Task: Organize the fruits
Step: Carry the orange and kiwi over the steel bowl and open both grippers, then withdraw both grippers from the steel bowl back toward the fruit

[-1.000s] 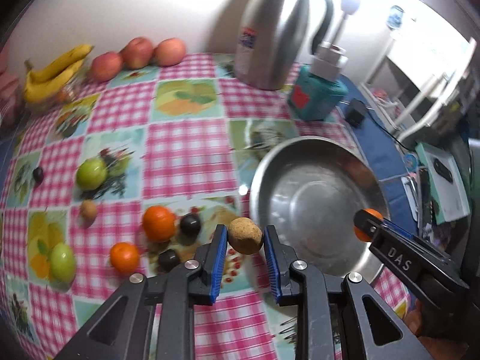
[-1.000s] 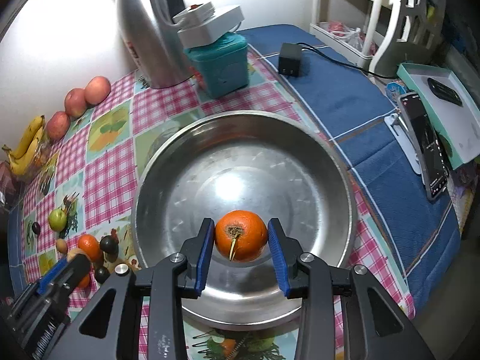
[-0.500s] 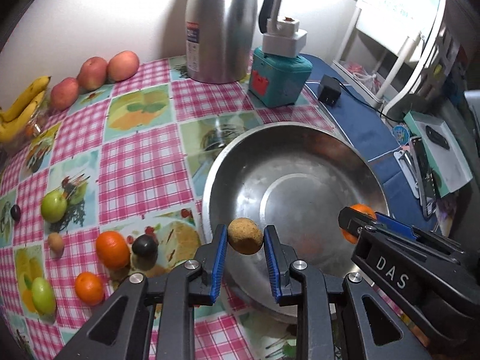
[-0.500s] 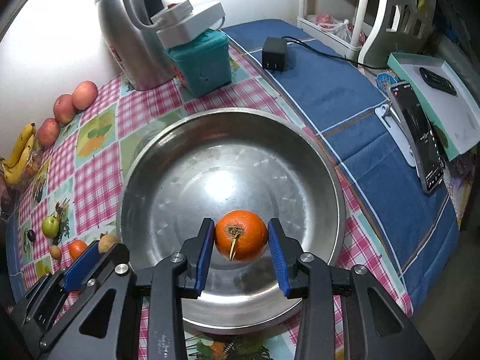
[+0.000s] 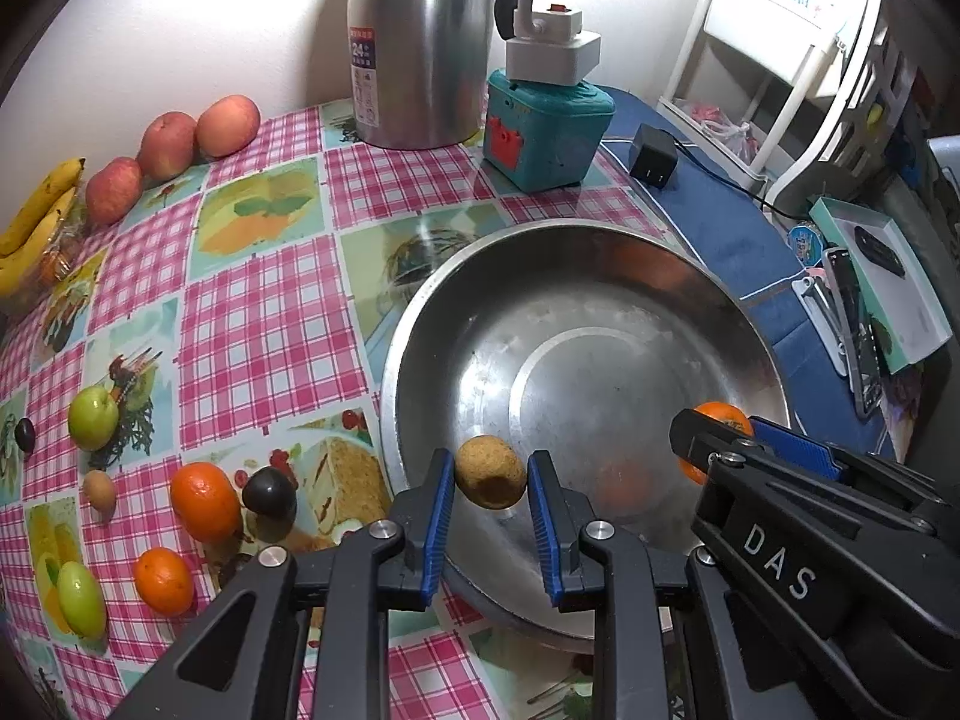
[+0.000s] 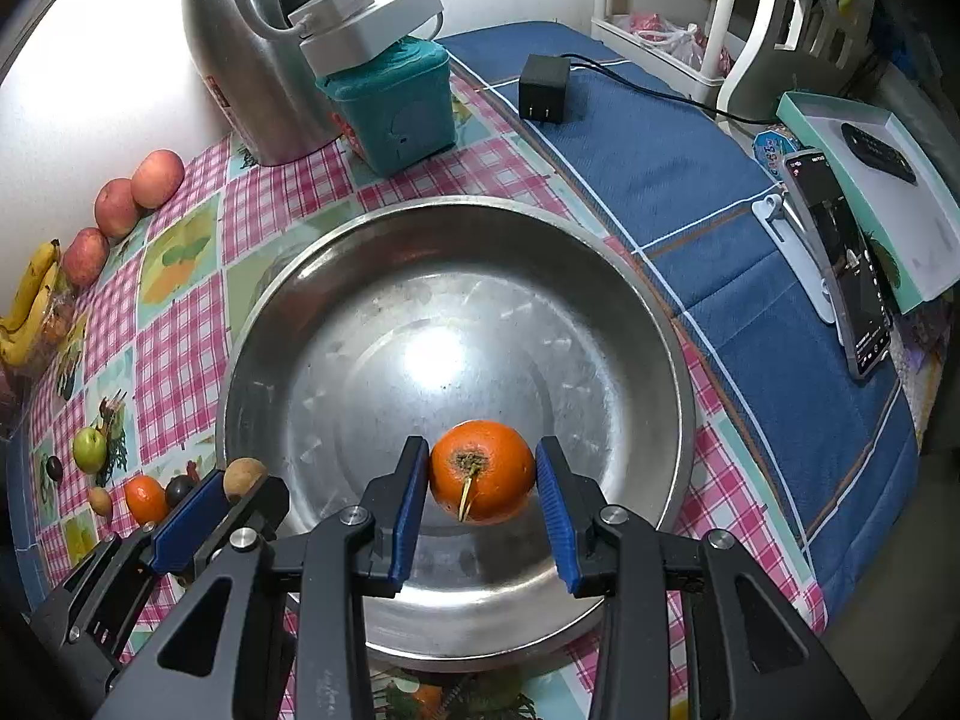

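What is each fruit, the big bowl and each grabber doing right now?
Left hand-held gripper: shut on the brown fruit.
Brown fruit: held above the bowl's near rim.
Right hand-held gripper: shut on the orange.
Orange: held over the bowl.
Metal bowl: upright, nothing lying in it.
Red apples: in a row on the table.
Bananas: lying at the table edge.

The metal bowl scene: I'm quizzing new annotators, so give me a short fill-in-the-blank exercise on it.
1. The right gripper holds an ____ fruit.
2. Both grippers hang over the metal ____.
3. The left gripper grips a small ____ fruit.
4. Near the bananas, the number of apples along the wall is ____.

Missing words: orange; bowl; brown; three
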A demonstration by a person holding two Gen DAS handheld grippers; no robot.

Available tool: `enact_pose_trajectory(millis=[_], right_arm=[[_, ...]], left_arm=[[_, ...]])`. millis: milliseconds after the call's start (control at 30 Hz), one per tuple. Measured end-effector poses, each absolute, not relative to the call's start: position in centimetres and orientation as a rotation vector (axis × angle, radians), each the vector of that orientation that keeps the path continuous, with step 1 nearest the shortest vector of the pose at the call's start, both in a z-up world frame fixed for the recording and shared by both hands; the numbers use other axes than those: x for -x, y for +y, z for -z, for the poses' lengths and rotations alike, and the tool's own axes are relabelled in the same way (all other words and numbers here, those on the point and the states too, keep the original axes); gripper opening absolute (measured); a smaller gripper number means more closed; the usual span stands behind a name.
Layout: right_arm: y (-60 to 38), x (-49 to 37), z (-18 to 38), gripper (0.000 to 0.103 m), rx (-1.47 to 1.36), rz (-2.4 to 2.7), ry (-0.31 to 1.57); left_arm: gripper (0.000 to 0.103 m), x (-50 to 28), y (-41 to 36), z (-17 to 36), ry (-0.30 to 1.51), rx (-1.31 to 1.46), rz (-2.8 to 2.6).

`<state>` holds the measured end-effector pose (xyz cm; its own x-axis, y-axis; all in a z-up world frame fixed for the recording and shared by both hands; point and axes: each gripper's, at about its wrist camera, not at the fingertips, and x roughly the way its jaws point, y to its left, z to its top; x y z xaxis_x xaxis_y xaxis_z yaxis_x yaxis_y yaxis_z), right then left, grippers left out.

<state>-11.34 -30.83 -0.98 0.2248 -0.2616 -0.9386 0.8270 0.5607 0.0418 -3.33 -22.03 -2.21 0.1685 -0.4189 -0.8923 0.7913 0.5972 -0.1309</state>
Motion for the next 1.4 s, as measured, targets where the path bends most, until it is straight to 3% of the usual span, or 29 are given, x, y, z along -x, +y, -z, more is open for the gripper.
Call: enact_pose_trajectory(millis=[533, 633, 1000, 1400], right_arm=[[-31.0, 11.2, 1.2, 0.039, -0.633, 0.815, 1.115], [-31.0, 11.2, 1.1, 0.043, -0.628, 0.811, 1.11], [-30.7, 11.3, -0.1, 0.044, -0.605, 0.814, 1.071], [-30.7, 11.8, -0.6, 0.044, -0.614, 0.83, 1.051]], left_arm=[[0.029, 3.2, -22.1, 2.2, 1.114, -0.406, 0.891], [0.03, 3.2, -22.0, 2.0, 1.109, -0.402, 0.892], [0.04, 2.9, -21.5, 0.9, 1.105, -0.38, 0.888], [0.04, 0.4, -18.7, 0.7, 1.188, -0.299, 0.777]])
